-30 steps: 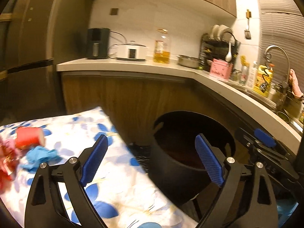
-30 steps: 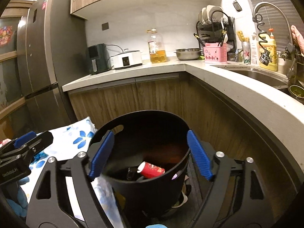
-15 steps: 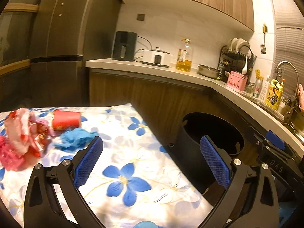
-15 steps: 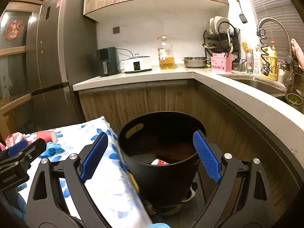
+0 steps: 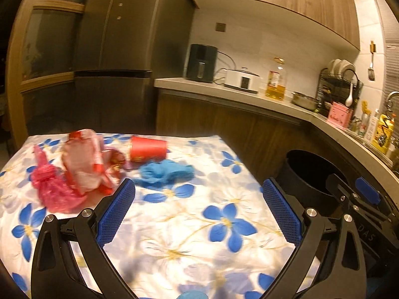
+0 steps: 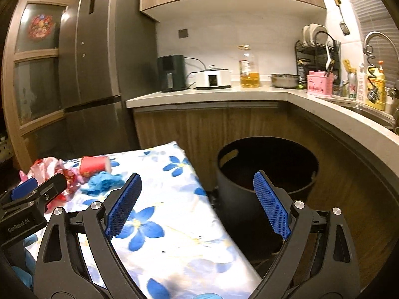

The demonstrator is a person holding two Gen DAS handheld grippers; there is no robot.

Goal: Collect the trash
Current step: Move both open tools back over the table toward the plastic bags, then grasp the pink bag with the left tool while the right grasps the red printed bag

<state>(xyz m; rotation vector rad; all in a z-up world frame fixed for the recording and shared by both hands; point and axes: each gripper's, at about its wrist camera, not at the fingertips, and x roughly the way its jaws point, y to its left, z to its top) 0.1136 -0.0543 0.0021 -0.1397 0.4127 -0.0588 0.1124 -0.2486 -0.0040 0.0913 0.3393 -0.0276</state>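
A table draped in a white cloth with blue flowers (image 5: pixel 219 214) filled the lower part of both views, and just off its right edge a round black bin (image 6: pixel 266 172) with cut-out handles stood on the floor against the wood cabinets. The trash lay together near the far left of the cloth: a crumpled pink and red plastic bag (image 5: pixel 74 172), a red paper cup (image 5: pixel 148 148) tipped on its side, and a wadded blue glove (image 5: pixel 165 173) just in front of the cup. The left gripper (image 5: pixel 199 209) hung above the cloth short of the pile, jaws spread wide and holding nothing; the right gripper (image 6: pixel 197 204) was likewise wide open and empty, straddling the table edge and bin. All three pieces looked light. The bag and glove were probably soft and slippery, best pinched at a bunched fold; the cup, thin-walled and crushable, seemed best taken gently across its body.
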